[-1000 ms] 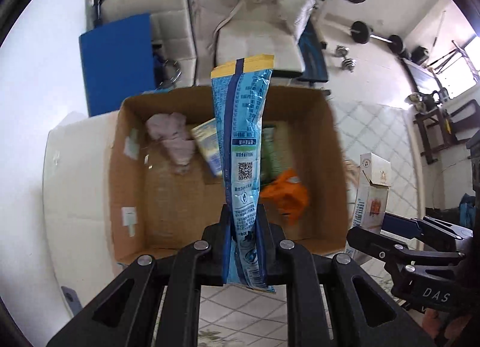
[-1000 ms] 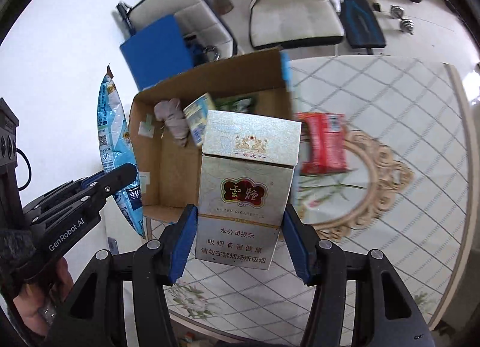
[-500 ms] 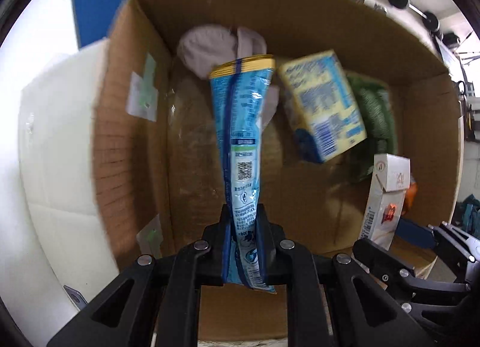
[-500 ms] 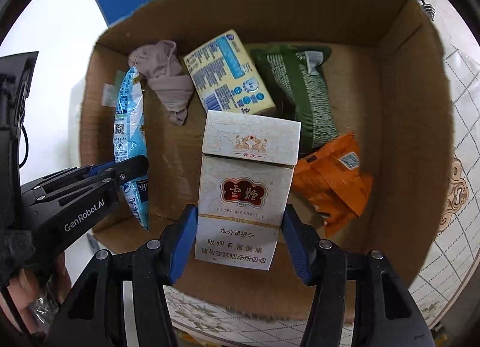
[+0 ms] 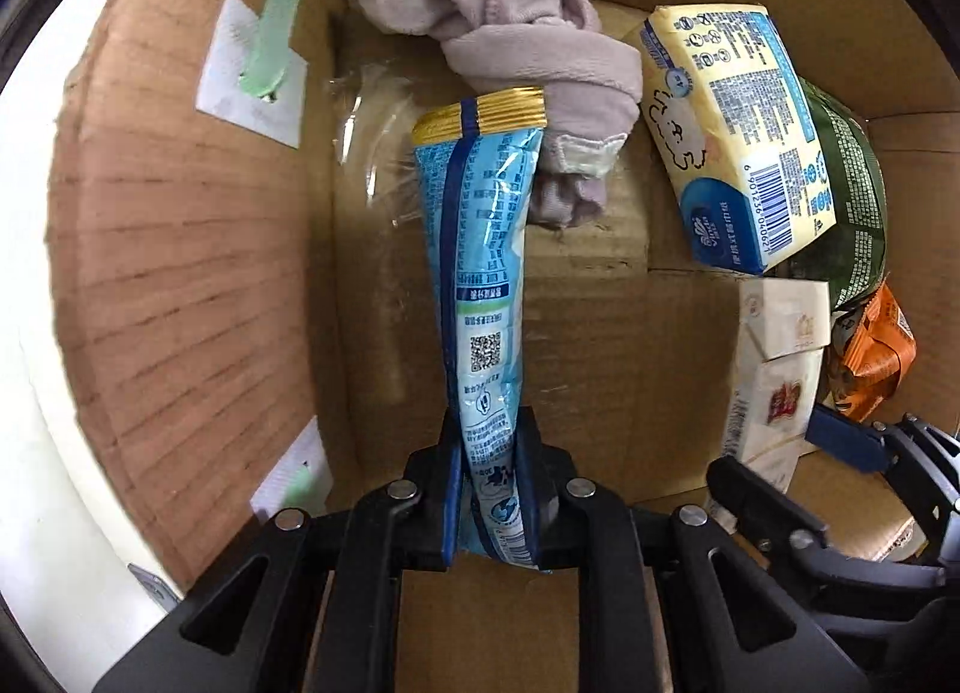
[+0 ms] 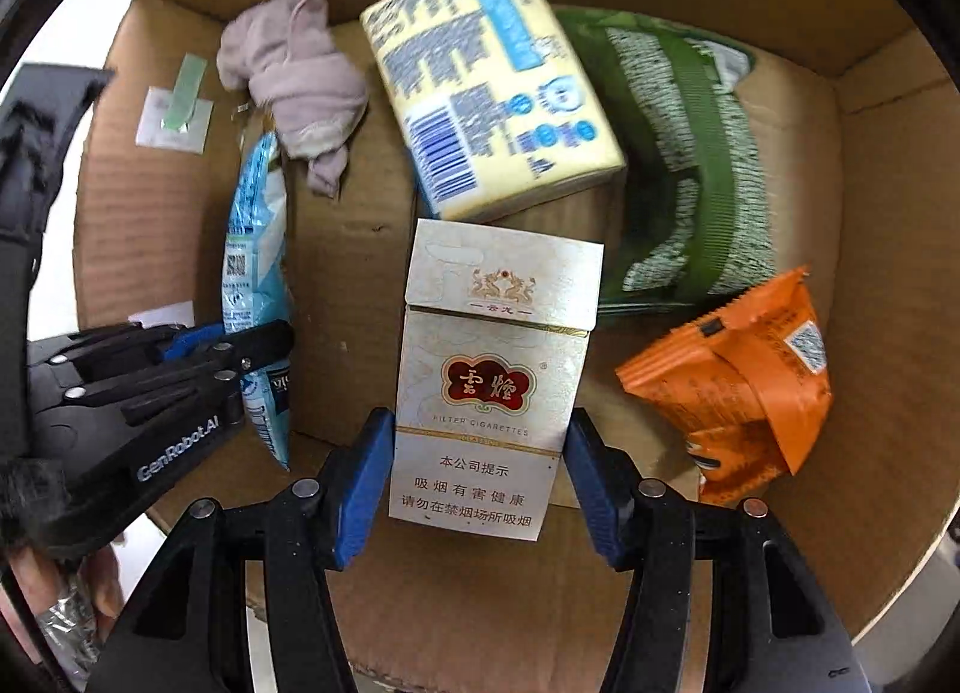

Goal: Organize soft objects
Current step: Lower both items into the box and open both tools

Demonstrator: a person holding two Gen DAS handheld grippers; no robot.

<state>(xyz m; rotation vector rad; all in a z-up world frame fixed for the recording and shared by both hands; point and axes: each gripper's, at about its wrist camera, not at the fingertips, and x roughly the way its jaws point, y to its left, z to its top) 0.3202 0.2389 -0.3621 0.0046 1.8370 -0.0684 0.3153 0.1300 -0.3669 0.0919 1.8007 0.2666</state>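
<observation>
My left gripper [image 5: 489, 453] is shut on a light blue snack packet [image 5: 483, 249] and holds it low inside the cardboard box [image 5: 180, 273]. My right gripper [image 6: 477, 453] is shut on a white cigarette pack [image 6: 492, 369], also inside the box [image 6: 888, 273]. The blue packet [image 6: 255, 273] and left gripper [image 6: 240, 357] show at left in the right wrist view. The cigarette pack [image 5: 774, 369] and right gripper [image 5: 798, 471] show at right in the left wrist view.
On the box floor lie a pink cloth [image 5: 516, 9] [image 6: 294, 75], a yellow tissue pack [image 5: 732, 135] [image 6: 492, 81], a green packet [image 6: 684, 165] [image 5: 852, 195] and an orange packet [image 6: 738, 387] [image 5: 870, 357]. Bare cardboard floor [image 5: 600, 345] lies between the two held items.
Both grippers have moved from above the box down into it, each still holding its item. The box contents now fill both views.
</observation>
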